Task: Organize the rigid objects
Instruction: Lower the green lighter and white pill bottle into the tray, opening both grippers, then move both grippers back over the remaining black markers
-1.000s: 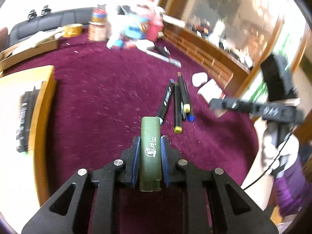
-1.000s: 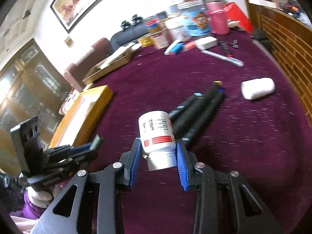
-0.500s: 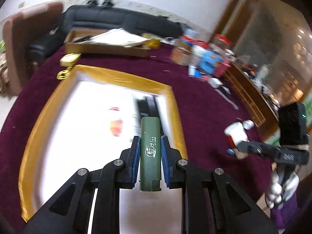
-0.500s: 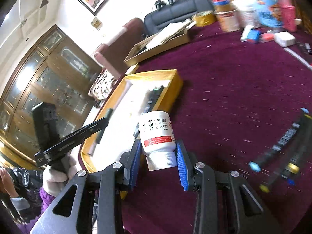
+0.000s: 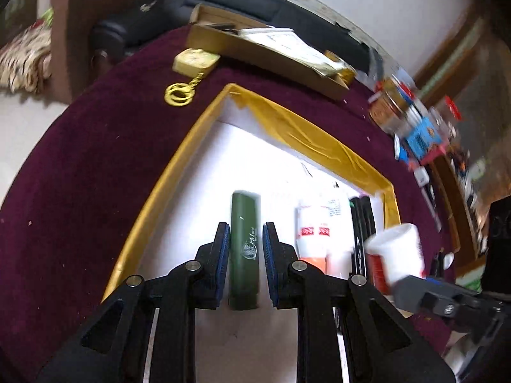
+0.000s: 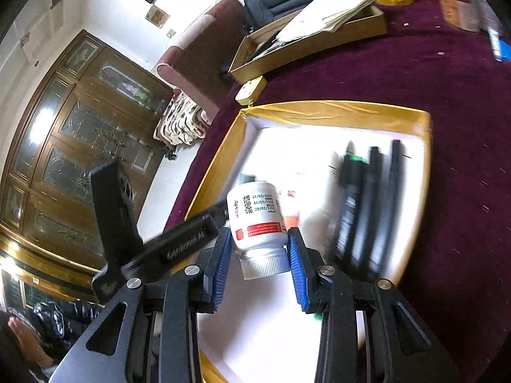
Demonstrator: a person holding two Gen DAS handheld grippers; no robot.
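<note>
- We hold a dark green stick [image 5: 244, 249] in our left gripper [image 5: 246, 255], a slim flat-ended bar with pale lettering on its side; the blue pads are narrowly set and press its flanks, and it hangs over the white floor of the tray [image 5: 204, 166].
- Our right gripper [image 6: 259, 249] is closed on a white bottle [image 6: 257, 220] at its shoulder, ribbed cap toward the camera; the bottle carries a red band, black print and a small square code, and it too is over the tray, near its left wall.
- In the left view the same bottle [image 5: 394, 252] shows blurred at the tray's right side.
- Inside the tray lie black pens [image 6: 367, 204] side by side along the right wall, and a white packet [image 5: 314, 233] with red marks just left of them.
- The tray has gold edges and sits on a maroon cloth [image 5: 80, 175].
- Beyond it we see a flat cardboard box [image 6: 319, 28] with papers, a small gold case [image 5: 195, 60] with a gold ring chain, and blurred jars [image 5: 412, 118].
- Farther off stand a dark sofa [image 5: 255, 3], a brown armchair and a glazed wooden cabinet [image 6: 76, 127].
</note>
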